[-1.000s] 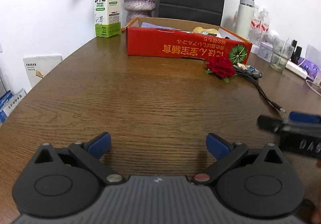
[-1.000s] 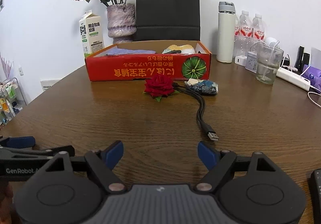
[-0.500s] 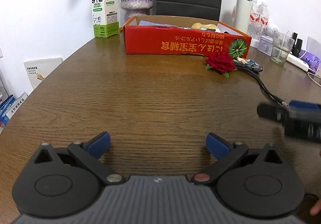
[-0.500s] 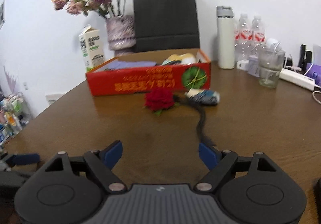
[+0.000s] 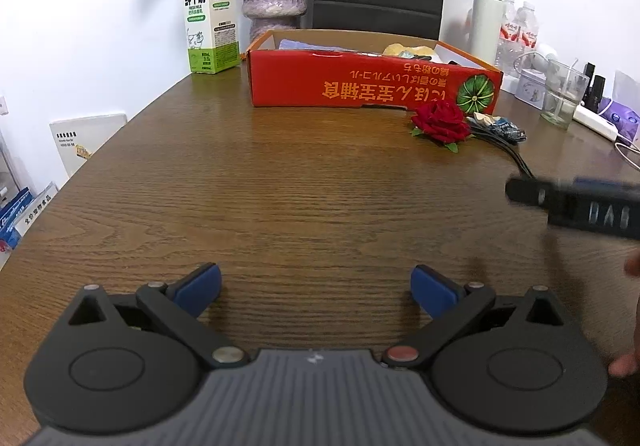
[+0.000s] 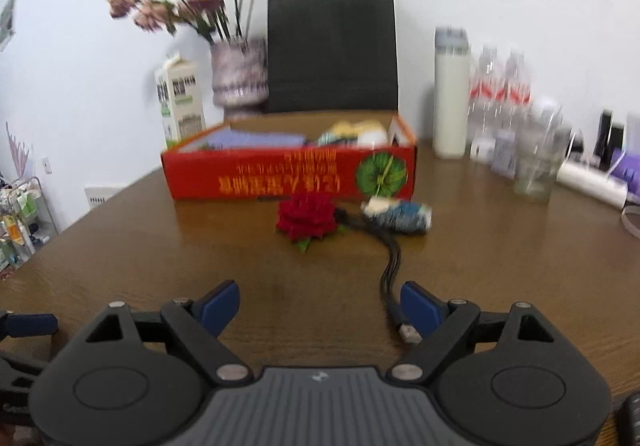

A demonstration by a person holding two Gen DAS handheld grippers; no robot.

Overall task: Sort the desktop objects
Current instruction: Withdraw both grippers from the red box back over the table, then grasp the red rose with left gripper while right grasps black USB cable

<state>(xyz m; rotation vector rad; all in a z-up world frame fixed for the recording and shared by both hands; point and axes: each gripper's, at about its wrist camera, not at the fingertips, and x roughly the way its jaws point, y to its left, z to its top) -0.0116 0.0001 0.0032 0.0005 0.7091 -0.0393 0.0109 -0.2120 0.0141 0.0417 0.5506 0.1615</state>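
My left gripper [image 5: 315, 288] gapes empty, lower centre; my right gripper [image 6: 320, 304] is opening, cable plug [image 6: 409, 333] seemingly beside its right pad.

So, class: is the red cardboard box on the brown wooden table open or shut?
Open: the red cardboard box has no lid over it, and its contents show above the rim.

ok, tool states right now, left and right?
Left tool: open, nothing between the fingers.
Right tool: open and opening wider, holding nothing; cable plug lies beside its right finger.

Bright even light, fisheye-bent edges, right wrist view motion-blurred
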